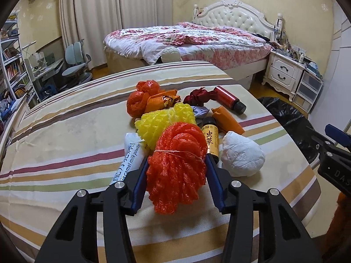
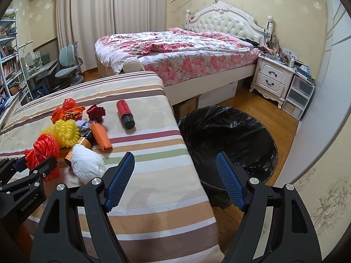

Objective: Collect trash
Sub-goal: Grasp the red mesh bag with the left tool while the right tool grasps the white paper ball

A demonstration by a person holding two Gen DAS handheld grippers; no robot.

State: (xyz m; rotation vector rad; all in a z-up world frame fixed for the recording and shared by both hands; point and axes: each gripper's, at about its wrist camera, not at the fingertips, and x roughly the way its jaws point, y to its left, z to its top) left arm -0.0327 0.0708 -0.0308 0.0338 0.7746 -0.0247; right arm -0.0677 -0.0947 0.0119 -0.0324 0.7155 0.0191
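While the left gripper point(image 1: 176, 164) pinches the red foam net point(image 1: 175, 166) between its blue pads on the striped table point(image 1: 65, 149), the right gripper point(image 2: 175, 164) hangs with fingers spread wide, empty, over the table's edge. Beside that edge stands the black-lined trash bin point(image 2: 228, 135); a white paper wad point(image 1: 241, 155) lies just beside the net.

Home bedroom: floral-quilted bed point(image 2: 175, 52) with tufted white headboard point(image 2: 226, 24), white nightstand point(image 2: 272, 81), drawn curtains point(image 2: 96, 22), bookshelf point(image 1: 11, 65) and desk chair point(image 2: 68, 63).
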